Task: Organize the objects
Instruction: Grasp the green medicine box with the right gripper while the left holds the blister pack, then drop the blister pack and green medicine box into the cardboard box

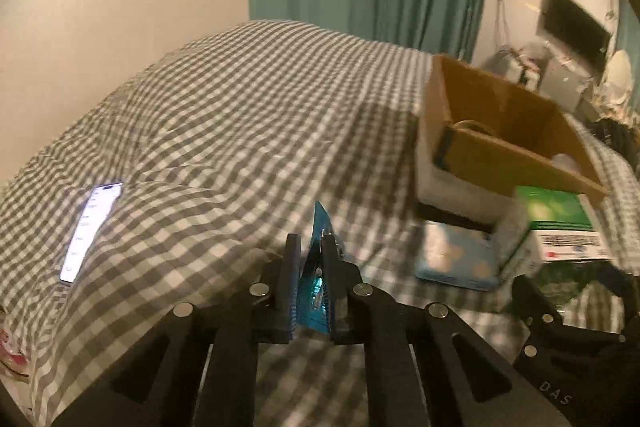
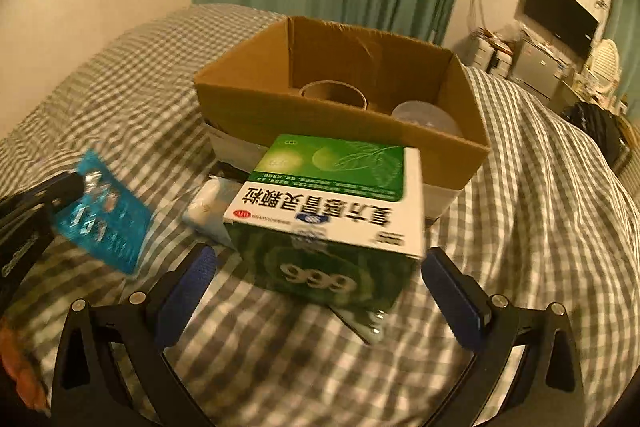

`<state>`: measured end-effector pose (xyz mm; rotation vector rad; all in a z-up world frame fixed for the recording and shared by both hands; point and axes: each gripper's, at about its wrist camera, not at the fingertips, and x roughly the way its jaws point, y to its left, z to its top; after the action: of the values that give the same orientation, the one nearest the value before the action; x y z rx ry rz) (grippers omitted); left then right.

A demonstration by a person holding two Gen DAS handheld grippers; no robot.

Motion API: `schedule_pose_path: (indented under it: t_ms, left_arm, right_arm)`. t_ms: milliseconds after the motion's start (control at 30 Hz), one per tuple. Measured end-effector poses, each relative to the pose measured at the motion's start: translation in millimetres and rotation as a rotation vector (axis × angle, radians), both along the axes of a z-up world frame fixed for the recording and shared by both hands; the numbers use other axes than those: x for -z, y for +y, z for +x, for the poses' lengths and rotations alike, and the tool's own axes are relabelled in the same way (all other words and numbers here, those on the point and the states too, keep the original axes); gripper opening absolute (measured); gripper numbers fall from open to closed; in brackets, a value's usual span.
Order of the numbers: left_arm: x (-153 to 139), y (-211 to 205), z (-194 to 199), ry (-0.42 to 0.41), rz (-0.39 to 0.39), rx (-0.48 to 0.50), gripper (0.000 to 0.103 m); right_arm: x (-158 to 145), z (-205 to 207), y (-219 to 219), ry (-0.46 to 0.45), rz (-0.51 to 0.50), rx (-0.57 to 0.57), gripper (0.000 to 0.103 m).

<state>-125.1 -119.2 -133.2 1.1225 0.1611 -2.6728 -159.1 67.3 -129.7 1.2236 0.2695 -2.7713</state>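
The left gripper (image 1: 311, 247) is clamped on a thin blue foil packet (image 1: 316, 267), held above the checked bedspread (image 1: 208, 131); the right gripper (image 2: 320, 275) stands spread wide around a green and white medicine box (image 2: 332, 195), not touching it. That box sits against the cardboard box's (image 2: 248, 107) near wall. Closing off-centre could tip it onto the tissue pack (image 2: 206, 207). Motion blur hides the packet's print, and the carton's contents are half hidden.
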Motion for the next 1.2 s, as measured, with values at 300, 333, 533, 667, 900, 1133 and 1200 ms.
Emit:
schedule_pose_path:
  t_ms: [300,333,533,667,900,1133,1200]
  left_arm:
    - [15,-30,-9,-0.052,0.156,-0.068,0.042]
    - [15,-32,-8,-0.053,0.178,-0.065,0.043]
    - [0,-18,13,0.007,0.23,0.059,0.008]
    - [-15,11,28,0.019,0.162,0.142,0.006]
    - [-64,43,37,0.092,0.109,0.191,0.006]
    - [-147,78,13,0.239,0.087,0.291,0.006]
    - [-163,87,-2,0.276,0.101,0.32,0.005]
  right_arm:
    - [16,-20,2,0.015,0.057,0.019,0.095]
    - [13,-18,6,0.022,0.051,0.017,0.095]
    - [-19,2,21,0.079,-0.044,-0.051,0.095]
    - [-38,17,27,0.106,-0.085,-0.09,0.095]
    - [-70,37,47,0.144,-0.148,-0.115,0.095]
    - [-137,31,72,0.248,-0.212,-0.135,0.095]
    - [-155,20,78,0.264,-0.242,-0.145,0.095]
